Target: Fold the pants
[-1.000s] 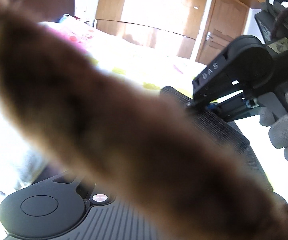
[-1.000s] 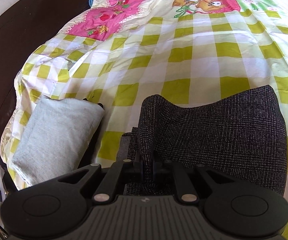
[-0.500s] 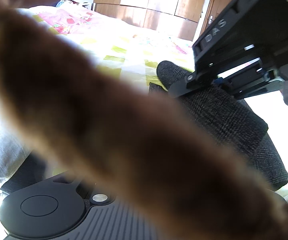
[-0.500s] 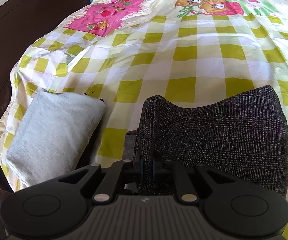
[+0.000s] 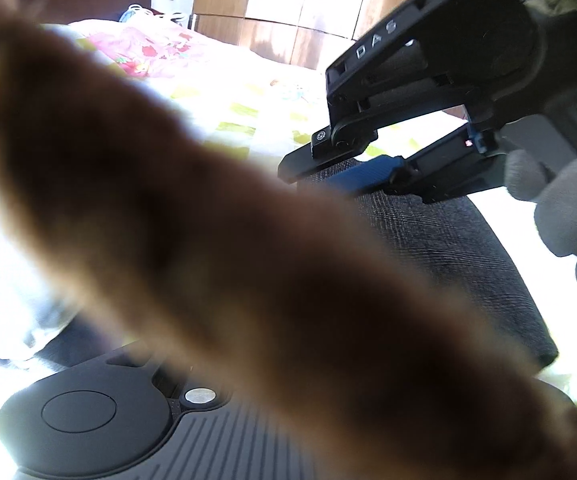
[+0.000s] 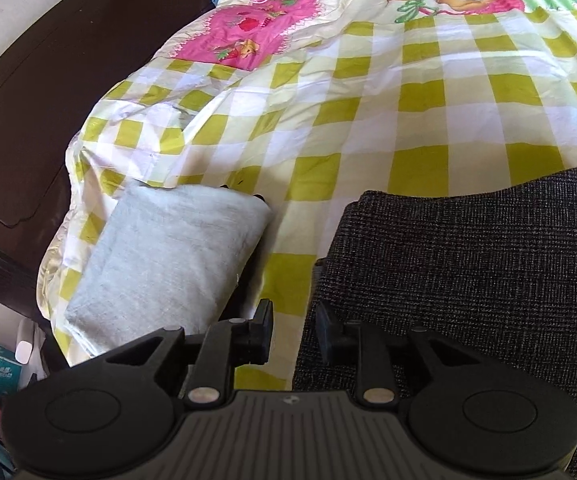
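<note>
Pants (image 6: pixel 468 280), dark grey tweed, lie folded on the checked bedspread (image 6: pixel 408 92), and everything below is placed relative to them. Your right gripper (image 6: pixel 292 336) sits at their near left edge: jaws are opening, a narrow-to-medium gap now, w/ the right pad just over the fabric edge and the left pad over bare bedspread. Nothing is pinched btwn them; the folded edge runs beside the gap, not through it. From the left wrist cam you see that same right gripper (image 5: pixel 320 168) from the side, tips at the pants' (image 5: pixel 448 248) far end, blue pad visible, your gloved right hand (image 5: pixel 568 216) on the handle beyond the pants' right side.

Your left gripper: its body shows at the bottom of its own view, but a blurred brown furry strip (image 5: pixel 208 240) crosses the lens diagonally and hides the fingers. By the readout its jaws are nearly closed and opening slightly; can't tell if anything's btwn them.

Left of the pants, apart from them, a light grey folded garment (image 6: pixel 168 264) lies near the bedspread's edge. Beyond it, dark wood floor (image 6: pixel 48 100). Far past the pants, wooden wardrobe doors (image 5: pixel 308 8).
</note>
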A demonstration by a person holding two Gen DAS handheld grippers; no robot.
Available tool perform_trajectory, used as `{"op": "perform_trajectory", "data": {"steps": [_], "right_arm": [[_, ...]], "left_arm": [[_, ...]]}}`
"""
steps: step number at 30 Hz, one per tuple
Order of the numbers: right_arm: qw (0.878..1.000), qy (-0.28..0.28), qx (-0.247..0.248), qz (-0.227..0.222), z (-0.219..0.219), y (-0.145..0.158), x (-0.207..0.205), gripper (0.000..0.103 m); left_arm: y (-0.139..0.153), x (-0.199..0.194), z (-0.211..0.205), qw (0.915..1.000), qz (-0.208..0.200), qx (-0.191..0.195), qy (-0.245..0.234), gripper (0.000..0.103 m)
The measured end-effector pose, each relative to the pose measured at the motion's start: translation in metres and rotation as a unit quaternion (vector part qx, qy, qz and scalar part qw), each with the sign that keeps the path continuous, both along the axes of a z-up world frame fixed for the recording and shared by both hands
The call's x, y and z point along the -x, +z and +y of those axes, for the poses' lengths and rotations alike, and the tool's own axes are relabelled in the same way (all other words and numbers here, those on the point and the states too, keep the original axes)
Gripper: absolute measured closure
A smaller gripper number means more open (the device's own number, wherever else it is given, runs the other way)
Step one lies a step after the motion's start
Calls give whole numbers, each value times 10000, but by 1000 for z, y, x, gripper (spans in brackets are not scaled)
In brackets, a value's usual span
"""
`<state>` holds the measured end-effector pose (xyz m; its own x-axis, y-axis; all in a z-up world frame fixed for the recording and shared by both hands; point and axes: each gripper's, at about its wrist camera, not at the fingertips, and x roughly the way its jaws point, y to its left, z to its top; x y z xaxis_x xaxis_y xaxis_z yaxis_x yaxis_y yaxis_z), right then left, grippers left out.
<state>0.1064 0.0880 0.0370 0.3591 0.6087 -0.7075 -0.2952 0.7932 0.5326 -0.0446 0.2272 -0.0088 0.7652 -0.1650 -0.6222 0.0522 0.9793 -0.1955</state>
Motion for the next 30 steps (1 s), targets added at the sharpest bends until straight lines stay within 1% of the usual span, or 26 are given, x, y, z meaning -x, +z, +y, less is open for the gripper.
{"op": "perform_trajectory", "data": {"steps": [4,8,9,10,12,14,16,18,19,20,21,23,25,26,27,28,30], "right_arm": [[9995,134,-24,-291,-8,9,6,63],[9980,159,36,-617,-21,15,11,63],[9976,155,59,-680,-24,15,11,63],[9973,135,98,-716,-26,14,10,63],[9962,146,226,-832,-29,11,6,63],[9937,134,424,-1024,-31,7,2,63],[9903,157,715,-1181,-31,3,-6,63],[9864,119,925,-1350,-33,1,-13,63],[9853,135,918,-1433,-37,1,-17,63],[9848,167,845,-1506,-41,3,-21,62],[9852,238,701,-1546,-45,4,-25,59],[9865,456,502,-1487,-49,4,-36,54],[9861,814,376,-1398,-48,1,-49,48],[9849,1041,275,-1358,-48,-2,-54,47],[9829,1260,211,-1328,-47,-3,-59,44],[9800,1491,169,-1309,-46,-5,-63,41],[9730,1842,211,-1373,-41,-9,-70,39]], "left_arm": [[17,16,3,9998,-116,-165,81,87],[45,24,3,9985,-412,-324,165,87],[52,24,1,9981,-514,-315,152,86],[59,22,-2,9977,-617,-277,99,82],[66,12,-12,9972,-688,-268,-90,80],[65,-2,-26,9965,-708,-375,-249,80],[58,-16,-38,9962,-645,-440,-386,80],[51,-28,-47,9961,-526,-641,-309,80],[47,-33,-50,9961,-468,-702,-241,80],[46,-34,-50,9967,-434,-655,-198,80],[45,-35,-49,9973,-423,-578,-154,79],[44,-33,-45,9977,-419,-523,-24,73],[44,-30,-41,9974,-410,-565,171,60],[44,-30,-39,9974,-405,-553,210,57],[43,-31,-37,9978,-375,-515,202,55],[42,-31,-35,9982,-331,-480,167,55],[39,-35,-37,9985,-252,-488,61,54]]}}
